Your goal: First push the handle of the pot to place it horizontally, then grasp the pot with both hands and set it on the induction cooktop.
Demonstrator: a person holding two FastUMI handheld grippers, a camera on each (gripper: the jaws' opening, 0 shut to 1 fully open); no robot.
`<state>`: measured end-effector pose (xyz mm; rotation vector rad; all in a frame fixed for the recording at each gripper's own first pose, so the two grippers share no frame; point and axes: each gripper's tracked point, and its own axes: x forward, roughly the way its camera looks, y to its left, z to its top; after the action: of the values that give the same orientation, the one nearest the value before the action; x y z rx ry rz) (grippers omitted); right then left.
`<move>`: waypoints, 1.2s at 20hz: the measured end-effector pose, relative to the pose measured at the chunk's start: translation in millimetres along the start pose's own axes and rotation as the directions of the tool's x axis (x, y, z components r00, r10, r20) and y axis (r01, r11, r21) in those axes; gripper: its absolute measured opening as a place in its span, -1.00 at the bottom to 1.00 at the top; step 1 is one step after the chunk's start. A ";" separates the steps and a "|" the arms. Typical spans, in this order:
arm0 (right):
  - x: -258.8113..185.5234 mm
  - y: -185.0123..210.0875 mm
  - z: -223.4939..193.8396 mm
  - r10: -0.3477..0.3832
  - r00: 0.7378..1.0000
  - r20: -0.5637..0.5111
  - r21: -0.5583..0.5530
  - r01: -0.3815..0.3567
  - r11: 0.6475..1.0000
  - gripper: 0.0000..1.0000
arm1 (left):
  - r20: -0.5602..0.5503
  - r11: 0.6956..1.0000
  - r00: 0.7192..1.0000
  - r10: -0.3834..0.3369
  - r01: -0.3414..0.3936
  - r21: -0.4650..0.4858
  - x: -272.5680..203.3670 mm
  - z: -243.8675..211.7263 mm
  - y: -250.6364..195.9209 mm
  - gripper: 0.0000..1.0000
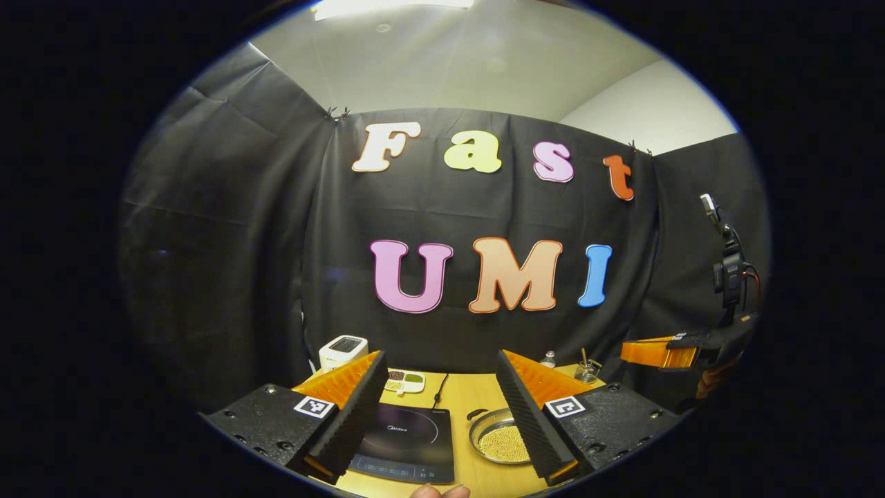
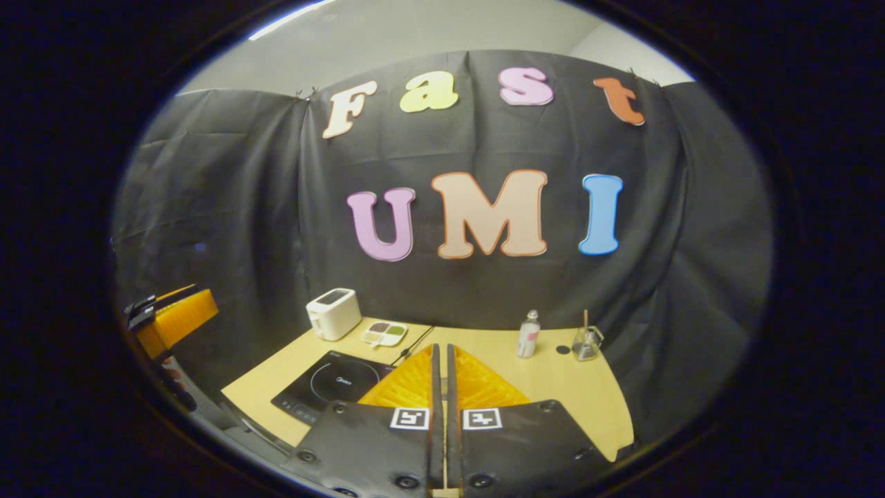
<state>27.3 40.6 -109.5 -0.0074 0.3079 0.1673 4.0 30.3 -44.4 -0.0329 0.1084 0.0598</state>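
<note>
In the left gripper view, the left tool hung above the near edge of the table, its fingers spread wide with nothing between them. Below the gap lay the induction cooktop on the left and, just beside it on the right, the pot, partly hidden behind the tool's right-hand finger; its short dark handle pointed toward the cooktop. A fingertip of the person showed at the bottom edge.

In the right gripper view, the right tool was closed, fingers almost touching, gripping nothing. Beyond it, the cooktop lay to the left. Farther back stood a white toaster, a small divided dish, a bottle and a glass jar near the cloth wall.
</note>
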 end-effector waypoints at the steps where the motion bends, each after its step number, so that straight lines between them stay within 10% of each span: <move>1: 6.2 -1.1 -11.2 0.018 1.000 -0.024 -0.001 -0.018 1.000 -1.00 | -0.015 1.000 1.000 0.018 -0.018 0.006 4.3 -6.8 1.5 0.83; 13: 65.1 -26.6 -139.2 0.310 0.907 -0.283 0.028 -0.316 0.948 -0.95 | -0.176 0.963 0.948 0.264 -0.269 0.000 33.9 -47.3 -1.9 0.92; 24: 57.4 -7.4 -254.0 0.472 0.708 -0.526 0.093 -0.504 0.859 -0.94 | -0.233 0.935 0.906 0.354 -0.337 0.111 39.8 -54.6 -10.0 0.86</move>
<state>6.0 34.3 -369.1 -0.0301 0.8699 0.7179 38.2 20.6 -102.7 0.0480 0.3683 0.4086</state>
